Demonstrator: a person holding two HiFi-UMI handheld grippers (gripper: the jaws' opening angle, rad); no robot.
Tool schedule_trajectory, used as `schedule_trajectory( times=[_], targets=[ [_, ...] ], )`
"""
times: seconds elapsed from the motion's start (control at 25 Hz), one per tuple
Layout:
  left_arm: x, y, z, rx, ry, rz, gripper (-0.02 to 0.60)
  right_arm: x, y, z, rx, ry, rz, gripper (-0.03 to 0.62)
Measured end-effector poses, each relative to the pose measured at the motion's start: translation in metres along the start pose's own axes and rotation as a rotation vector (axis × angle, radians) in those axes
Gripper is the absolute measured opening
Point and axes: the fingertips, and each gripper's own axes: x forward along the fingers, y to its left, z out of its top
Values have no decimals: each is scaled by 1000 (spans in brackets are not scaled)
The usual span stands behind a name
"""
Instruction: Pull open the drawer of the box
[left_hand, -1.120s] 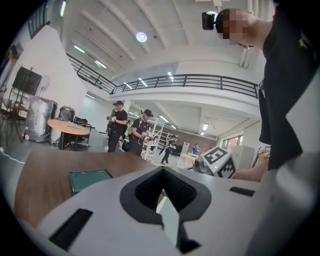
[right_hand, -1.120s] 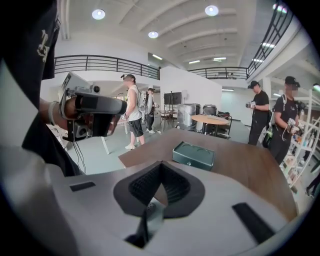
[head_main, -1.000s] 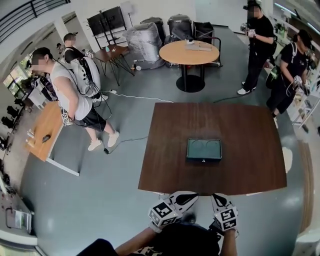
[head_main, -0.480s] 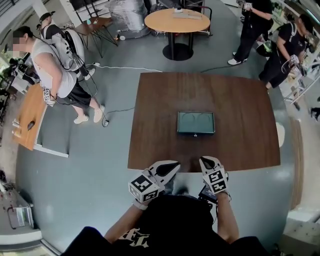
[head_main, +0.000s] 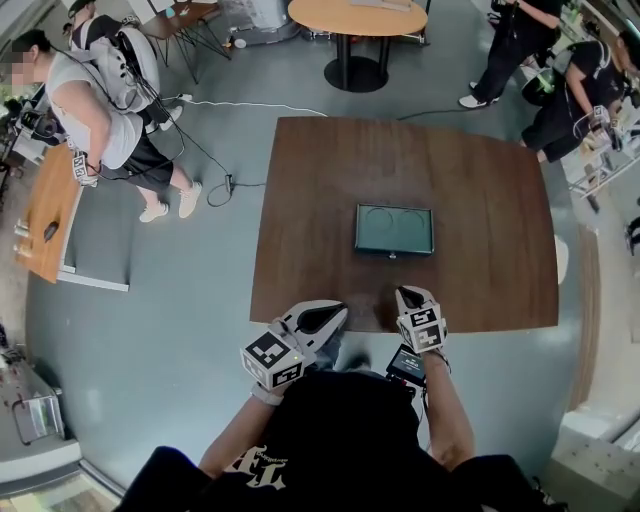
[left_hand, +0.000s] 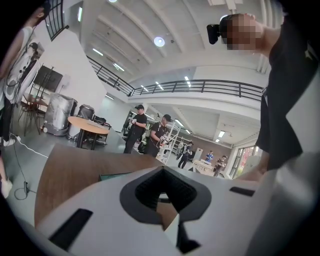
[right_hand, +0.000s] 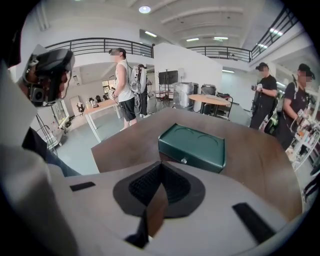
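Note:
A dark green flat box (head_main: 394, 229) lies near the middle of the brown table (head_main: 320, 200). A small knob (head_main: 391, 256) sits on its near side. In the right gripper view the box (right_hand: 192, 145) lies just ahead, its knob (right_hand: 184, 160) facing me and the drawer front flush with the box. My right gripper (head_main: 408, 294) hovers over the table's near edge, short of the knob, jaws shut and empty. My left gripper (head_main: 334, 313) is at the near edge further left, also shut on nothing. In the left gripper view only a sliver of the box (left_hand: 117, 175) shows above the jaws.
A person with a backpack (head_main: 100, 100) stands on the floor far left, beside a wooden desk (head_main: 45, 215). A round table (head_main: 360, 15) stands beyond the brown table. Two people in black (head_main: 520, 40) stand at the upper right. A cable (head_main: 215, 165) trails across the floor.
The view has closed in on the table. Both grippers have come forward from below the table's near edge up to it, nearer the box. The box has not moved.

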Motion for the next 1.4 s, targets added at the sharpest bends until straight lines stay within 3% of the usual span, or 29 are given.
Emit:
schedule_trajectory(
  times=[0.52,0.96,1.4],
  targets=[
    [-9,54,9,-31,16,60,6,78,-32,-3,130,145,-54,54],
    [-15,107,22,-43,33,99,6,115,-55,-11,292,209,-123,60],
    [-6,152,30,-35,72,103,6,154,-65,-18,362,267,-166,71]
  ],
)
